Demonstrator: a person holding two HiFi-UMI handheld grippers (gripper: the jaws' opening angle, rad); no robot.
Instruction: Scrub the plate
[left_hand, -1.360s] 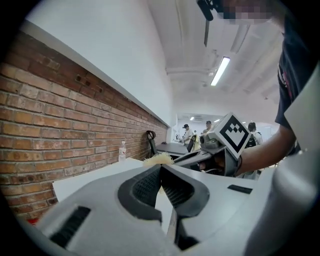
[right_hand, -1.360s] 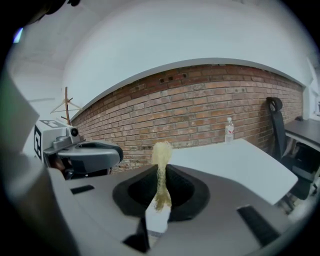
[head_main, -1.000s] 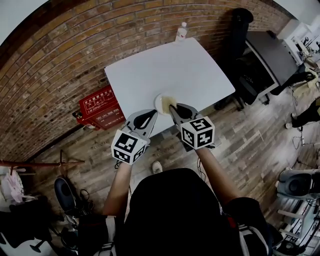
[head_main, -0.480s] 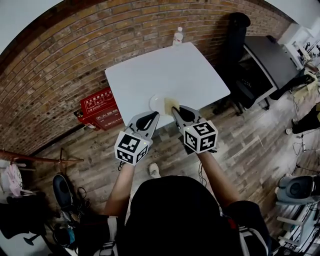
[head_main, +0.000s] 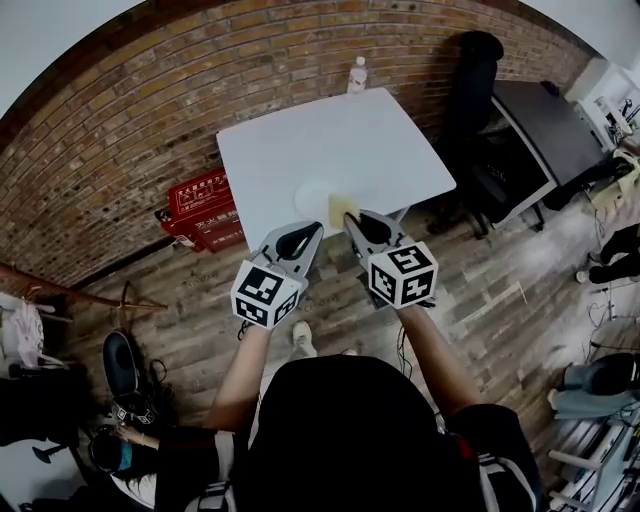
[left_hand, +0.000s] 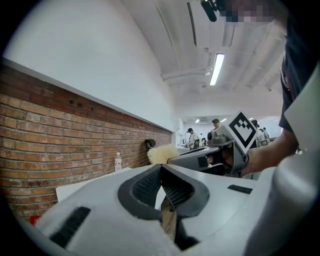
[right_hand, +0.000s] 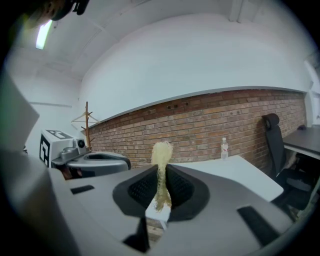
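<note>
Crate: red crate (head_main: 200, 207) on the floor by the brick wall, left of the table; no part in the job
Left gripper: left gripper (head_main: 314, 229) has its jaws pressed together on nothing; it points about level, near the table's front edge; it has lifted and drawn back in the last second
Plate: white plate (head_main: 312, 193) lies on the white table (head_main: 330, 130), close to the front edge; neither gripper view shows it
Sponge: yellow sponge (head_main: 343, 207) stands upright, pinched between the right jaws; a second ago it covered the plate's middle, now it shows at the plate's right rim; the right gripper view puts it in the air above the table
Right gripper: right gripper (head_main: 351, 217) is clamped on the sponge, just beside the left one; it too has risen
Bottle: clear bottle (head_main: 357, 72) stands at the far edge, well apart
Change: both tools have come up off the plate together
Meaning: scrubbing looks broken off or finished; more strokes would need the sponge lowered again; the plate sits unsteadied and may slide
</note>
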